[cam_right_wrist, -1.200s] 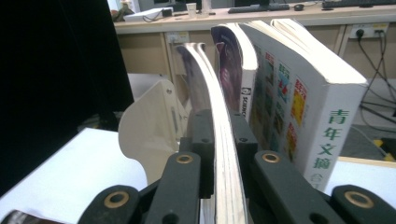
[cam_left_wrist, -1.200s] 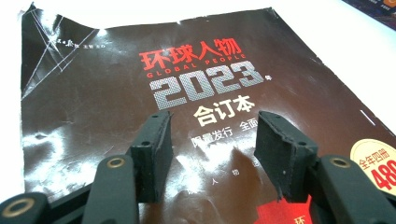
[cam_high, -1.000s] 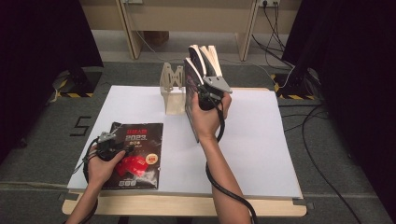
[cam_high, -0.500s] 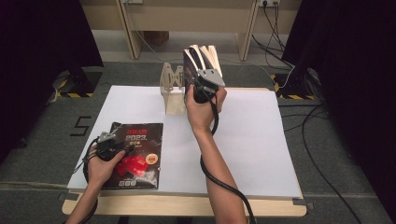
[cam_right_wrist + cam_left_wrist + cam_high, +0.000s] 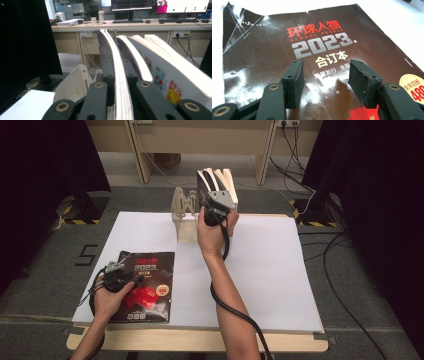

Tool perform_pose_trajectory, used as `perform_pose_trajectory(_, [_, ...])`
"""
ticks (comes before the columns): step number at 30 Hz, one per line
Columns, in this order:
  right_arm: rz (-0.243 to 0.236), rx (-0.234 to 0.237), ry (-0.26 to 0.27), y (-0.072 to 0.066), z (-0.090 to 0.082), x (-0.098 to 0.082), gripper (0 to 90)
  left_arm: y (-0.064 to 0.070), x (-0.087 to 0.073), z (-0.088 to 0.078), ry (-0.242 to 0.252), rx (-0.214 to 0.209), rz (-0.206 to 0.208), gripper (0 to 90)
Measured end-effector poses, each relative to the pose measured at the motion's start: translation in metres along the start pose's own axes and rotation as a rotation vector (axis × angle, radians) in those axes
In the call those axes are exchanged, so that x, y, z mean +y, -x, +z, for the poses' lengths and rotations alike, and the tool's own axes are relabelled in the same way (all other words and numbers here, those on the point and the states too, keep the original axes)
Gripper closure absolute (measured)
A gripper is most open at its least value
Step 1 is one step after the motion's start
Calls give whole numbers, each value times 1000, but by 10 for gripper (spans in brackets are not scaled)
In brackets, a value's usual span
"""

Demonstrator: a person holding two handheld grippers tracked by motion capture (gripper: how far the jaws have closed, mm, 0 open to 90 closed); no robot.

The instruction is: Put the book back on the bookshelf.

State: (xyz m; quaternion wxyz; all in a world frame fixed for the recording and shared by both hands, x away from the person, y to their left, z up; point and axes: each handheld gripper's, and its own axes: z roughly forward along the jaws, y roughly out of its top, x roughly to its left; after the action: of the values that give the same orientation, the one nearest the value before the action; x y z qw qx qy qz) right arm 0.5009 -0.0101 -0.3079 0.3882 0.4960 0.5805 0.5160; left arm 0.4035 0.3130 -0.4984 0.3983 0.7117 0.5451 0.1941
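A pale wooden rack [image 5: 183, 206] stands on the white table [image 5: 280, 270].

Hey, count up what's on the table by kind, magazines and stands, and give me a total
Magazines: 2, the dark one lying flat and the one held upright by the right gripper
Wooden stands: 1
Total: 3

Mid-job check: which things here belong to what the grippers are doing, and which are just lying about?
In the job:
- right gripper, shut on a thick magazine held up beside the wooden rack
- left gripper, open over the dark magazine lying flat

Lying about:
- white table sheet
- floor cables
- far desk with monitors
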Motion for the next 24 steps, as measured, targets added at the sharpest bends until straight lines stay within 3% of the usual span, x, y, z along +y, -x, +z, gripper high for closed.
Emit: perform_pose_trajectory(24, [-15, -31, -26, -8, 30, -13, 845, -1, 0, 0, 0, -3, -6, 453])
